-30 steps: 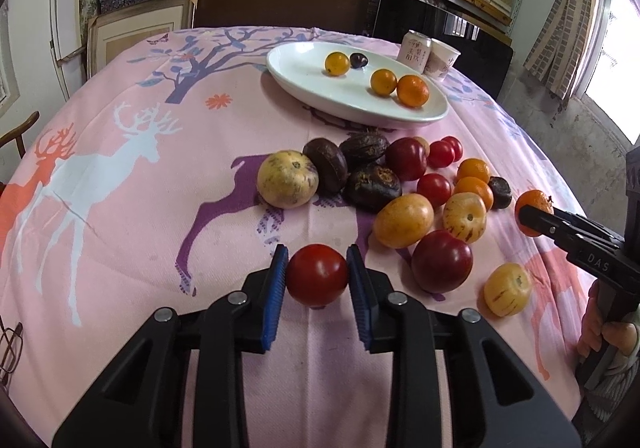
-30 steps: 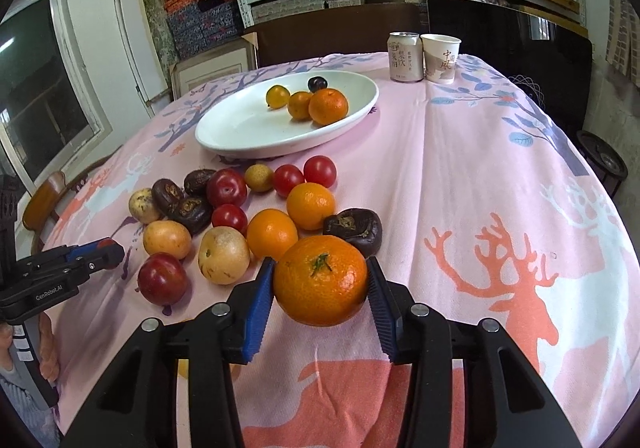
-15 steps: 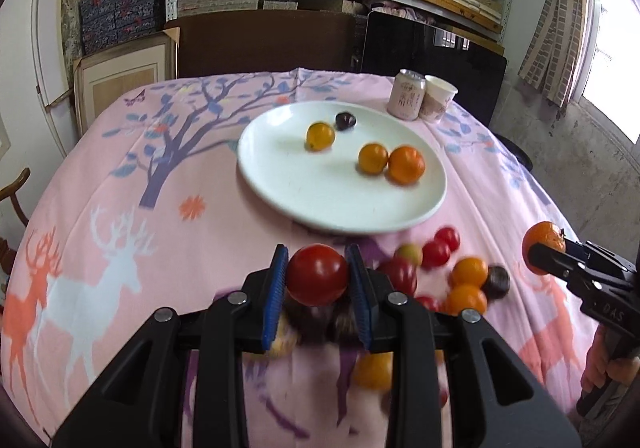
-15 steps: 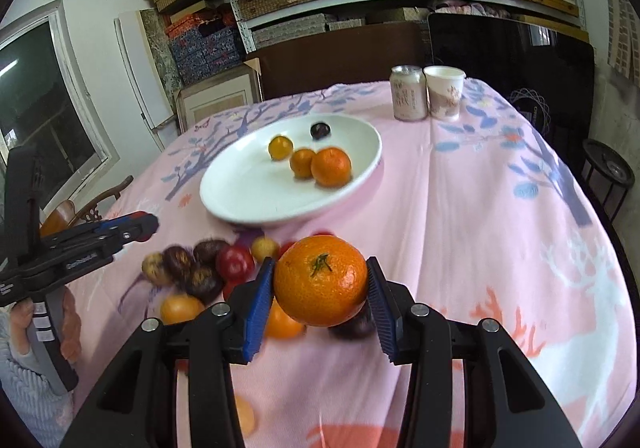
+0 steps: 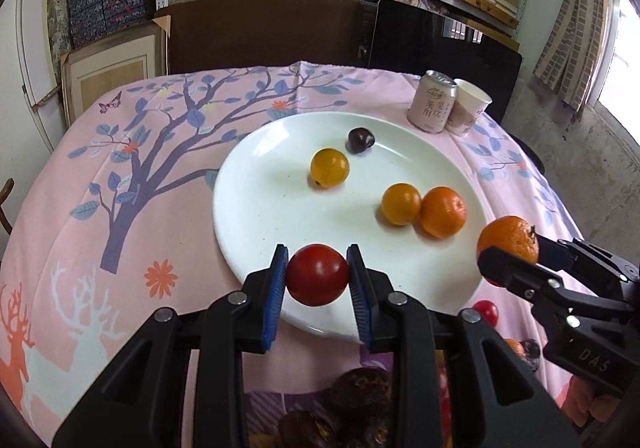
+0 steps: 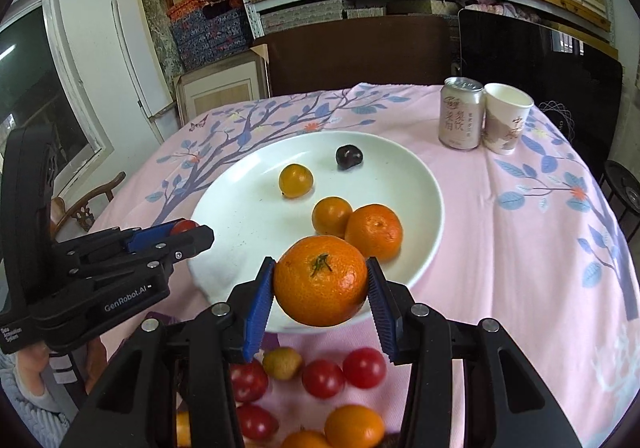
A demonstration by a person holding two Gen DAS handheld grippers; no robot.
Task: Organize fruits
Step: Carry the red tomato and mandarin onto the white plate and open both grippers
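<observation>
My left gripper [image 5: 317, 280] is shut on a red tomato [image 5: 317, 274] and holds it over the near rim of the white plate [image 5: 256, 208]. My right gripper [image 6: 320, 288] is shut on a large orange [image 6: 321, 280] over the plate's near right rim [image 6: 434, 232]; it also shows in the left wrist view [image 5: 508, 244]. On the plate lie two yellow-orange fruits [image 5: 329, 167], an orange [image 5: 442, 211] and a dark plum [image 5: 361, 139]. Loose red tomatoes [image 6: 364, 367] and other fruits lie on the cloth below the grippers.
A drink can [image 5: 433, 101] and a paper cup [image 5: 469, 106] stand beyond the plate at the back right. The table has a pink cloth [image 5: 120, 152] with tree and deer prints. Dark wrinkled fruits [image 5: 360, 392] lie under my left gripper. Chairs and shelves stand behind.
Both grippers have lifted with their fruit and moved forward from the loose pile to over the plate's near rim. The plate now fills the middle of both views.
</observation>
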